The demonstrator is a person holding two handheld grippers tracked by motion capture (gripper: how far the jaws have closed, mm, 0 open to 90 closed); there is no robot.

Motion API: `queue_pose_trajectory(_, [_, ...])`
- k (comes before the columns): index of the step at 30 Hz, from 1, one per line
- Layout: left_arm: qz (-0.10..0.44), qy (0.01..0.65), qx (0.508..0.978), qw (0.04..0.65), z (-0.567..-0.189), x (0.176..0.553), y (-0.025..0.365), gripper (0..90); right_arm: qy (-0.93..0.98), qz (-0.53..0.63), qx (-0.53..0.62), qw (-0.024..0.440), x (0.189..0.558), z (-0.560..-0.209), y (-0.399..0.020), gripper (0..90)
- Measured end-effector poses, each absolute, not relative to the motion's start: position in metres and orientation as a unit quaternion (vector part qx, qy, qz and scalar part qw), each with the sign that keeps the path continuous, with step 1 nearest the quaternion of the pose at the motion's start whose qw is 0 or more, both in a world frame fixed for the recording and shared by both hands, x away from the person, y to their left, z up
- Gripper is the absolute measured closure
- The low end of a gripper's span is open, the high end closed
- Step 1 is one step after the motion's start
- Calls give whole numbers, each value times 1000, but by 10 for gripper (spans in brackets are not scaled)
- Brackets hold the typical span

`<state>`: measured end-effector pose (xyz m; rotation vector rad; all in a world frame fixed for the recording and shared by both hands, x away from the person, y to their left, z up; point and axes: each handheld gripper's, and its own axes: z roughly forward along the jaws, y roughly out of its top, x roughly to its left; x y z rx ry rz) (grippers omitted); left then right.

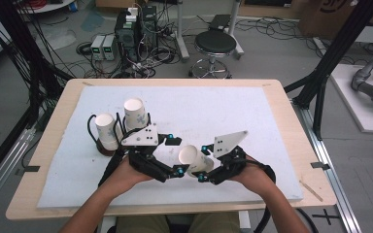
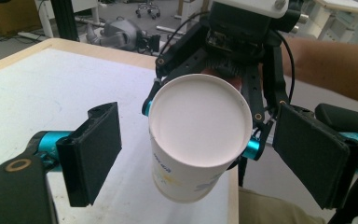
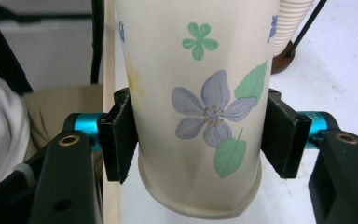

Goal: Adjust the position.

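A flowered paper cup (image 3: 200,93) is clamped between the pads of my right gripper (image 3: 200,140), lifted off the white mat (image 1: 233,111) near the table's front. The cup (image 1: 193,159) lies tilted, its white round end (image 2: 200,123) turned toward my left gripper (image 2: 196,154). That gripper's jaws stand wide open on either side of the cup, both pads clear of it. In the high view my left gripper (image 1: 176,154) and right gripper (image 1: 202,162) meet tip to tip. Two more paper cups (image 1: 106,131) (image 1: 135,114) stand on a dark stand at the left.
A ribbed cup (image 3: 291,23) stands on a brown base beyond the held one. The wooden table (image 1: 281,97) carries the mat. On the floor behind are a stool (image 1: 215,46), electronics boxes (image 1: 126,34) with cables, and black frame poles at both sides.
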<state>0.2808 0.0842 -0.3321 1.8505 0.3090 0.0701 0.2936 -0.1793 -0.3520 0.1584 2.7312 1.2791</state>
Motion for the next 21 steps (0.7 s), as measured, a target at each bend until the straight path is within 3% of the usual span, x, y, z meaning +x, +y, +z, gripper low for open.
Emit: queue_pose_trajectory(21, [18, 113, 826, 552, -336, 280, 80, 156, 959, 273, -6, 80, 292, -325, -153, 363])
